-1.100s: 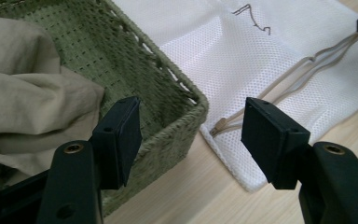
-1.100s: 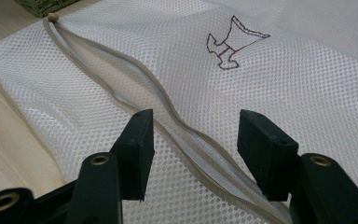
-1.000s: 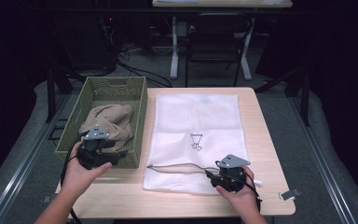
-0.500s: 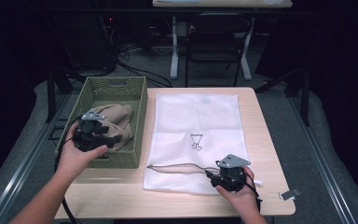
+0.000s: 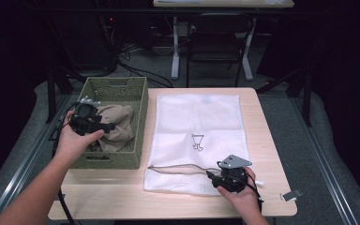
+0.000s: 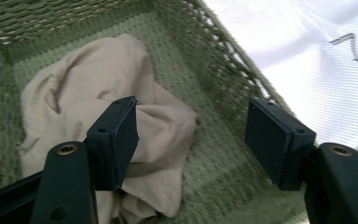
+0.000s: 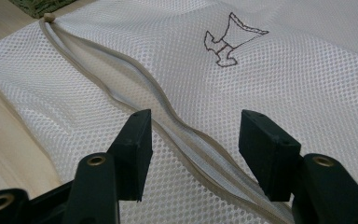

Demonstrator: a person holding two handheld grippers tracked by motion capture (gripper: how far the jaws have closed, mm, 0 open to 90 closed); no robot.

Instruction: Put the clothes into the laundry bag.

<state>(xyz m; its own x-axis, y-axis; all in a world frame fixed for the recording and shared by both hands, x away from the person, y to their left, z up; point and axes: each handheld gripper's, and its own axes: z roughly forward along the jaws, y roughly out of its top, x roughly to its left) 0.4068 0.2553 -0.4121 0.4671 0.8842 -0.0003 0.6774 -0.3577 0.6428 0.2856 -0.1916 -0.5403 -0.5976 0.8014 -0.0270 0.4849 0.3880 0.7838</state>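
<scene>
A green woven basket (image 5: 116,89) stands at the table's left and holds a crumpled beige cloth (image 5: 117,124) (image 6: 98,102). My left gripper (image 5: 107,126) (image 6: 191,135) hovers over the basket, open, its jaws straddling the cloth's right edge without touching it. A white mesh laundry bag (image 5: 199,126) (image 7: 279,70) lies flat mid-table, with a beige zipper (image 5: 178,167) (image 7: 135,93) along its near edge and a small embroidered mark (image 5: 198,142) (image 7: 228,44). My right gripper (image 5: 209,176) (image 7: 193,144) rests at the bag's near right corner, open over the zipper.
Bare wood shows along the table's near edge (image 5: 122,197) and right side. A small white tag (image 5: 291,194) lies off the table's right corner. A chair (image 5: 215,33) and cables stand on the floor beyond the far edge.
My left gripper rose from the basket's near end and moved farther back over the cloth. The right gripper stayed put at the bag's zipper.
</scene>
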